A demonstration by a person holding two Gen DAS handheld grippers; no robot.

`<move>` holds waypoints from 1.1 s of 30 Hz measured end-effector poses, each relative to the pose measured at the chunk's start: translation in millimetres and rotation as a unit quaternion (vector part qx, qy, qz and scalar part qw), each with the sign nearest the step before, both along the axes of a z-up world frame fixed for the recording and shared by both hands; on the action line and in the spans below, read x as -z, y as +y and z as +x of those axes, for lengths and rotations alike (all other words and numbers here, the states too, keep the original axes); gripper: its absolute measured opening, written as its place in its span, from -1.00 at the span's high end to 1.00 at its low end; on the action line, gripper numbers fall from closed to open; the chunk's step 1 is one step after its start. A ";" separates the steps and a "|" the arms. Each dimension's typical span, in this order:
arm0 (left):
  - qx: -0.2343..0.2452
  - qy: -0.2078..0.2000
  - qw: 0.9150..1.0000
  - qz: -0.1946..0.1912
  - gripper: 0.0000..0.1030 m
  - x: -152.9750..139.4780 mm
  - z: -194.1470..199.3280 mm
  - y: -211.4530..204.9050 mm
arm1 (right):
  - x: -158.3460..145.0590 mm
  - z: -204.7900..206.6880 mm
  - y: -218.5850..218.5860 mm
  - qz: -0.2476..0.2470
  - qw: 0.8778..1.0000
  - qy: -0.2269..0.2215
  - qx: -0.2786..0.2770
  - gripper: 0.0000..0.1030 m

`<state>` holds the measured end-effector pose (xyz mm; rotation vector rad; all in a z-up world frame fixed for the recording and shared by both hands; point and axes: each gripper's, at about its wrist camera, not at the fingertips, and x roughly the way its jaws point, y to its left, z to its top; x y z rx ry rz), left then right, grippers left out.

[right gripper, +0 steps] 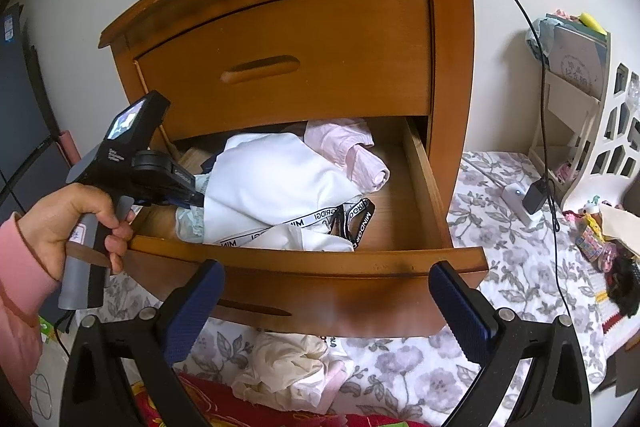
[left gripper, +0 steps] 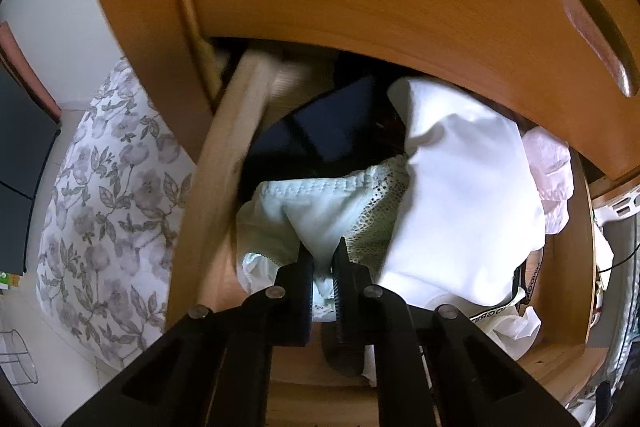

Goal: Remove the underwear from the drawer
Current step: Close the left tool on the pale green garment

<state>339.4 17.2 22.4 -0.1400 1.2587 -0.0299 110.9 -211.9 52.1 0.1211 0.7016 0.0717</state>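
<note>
The lower drawer (right gripper: 400,261) of a wooden nightstand stands pulled out, full of clothes. Pale green underwear (left gripper: 320,203) with a lace edge lies at the drawer's left side, and shows as a mint patch (right gripper: 190,223) in the right wrist view. My left gripper (left gripper: 322,251) points down into the drawer and is shut on a fold of this underwear. A hand holds that left gripper (right gripper: 192,193), its fingertips hidden behind a white garment (right gripper: 272,179). My right gripper (right gripper: 326,273) stands open in front of the drawer front, holding nothing.
The drawer also holds the white garment (left gripper: 460,187), a dark navy item (left gripper: 332,123), a pink garment (right gripper: 352,151) and a black-and-white lettered waistband (right gripper: 340,217). The upper drawer (right gripper: 280,59) is closed. Crumpled cream clothes (right gripper: 288,363) lie on the floral sheet (right gripper: 500,259) below.
</note>
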 end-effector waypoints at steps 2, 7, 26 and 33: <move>-0.005 -0.006 1.000 0.002 0.85 -1.4 -2.7 5.3 | -0.5 -0.8 -0.7 0.000 1.000 0.001 0.002 -1.00; -0.008 -0.017 1.000 0.011 0.86 -5.9 -9.6 13.1 | -3.8 -3.2 0.3 -0.003 1.000 0.001 0.003 -1.00; 0.019 -0.096 0.994 -0.045 0.90 -52.3 -51.0 20.4 | -16.6 -19.7 11.3 -0.015 1.000 0.002 -0.004 -1.00; 0.035 -0.124 0.983 -0.129 0.92 -71.3 -60.1 11.8 | -24.3 -27.5 14.4 -0.020 1.000 -0.004 -0.002 -1.00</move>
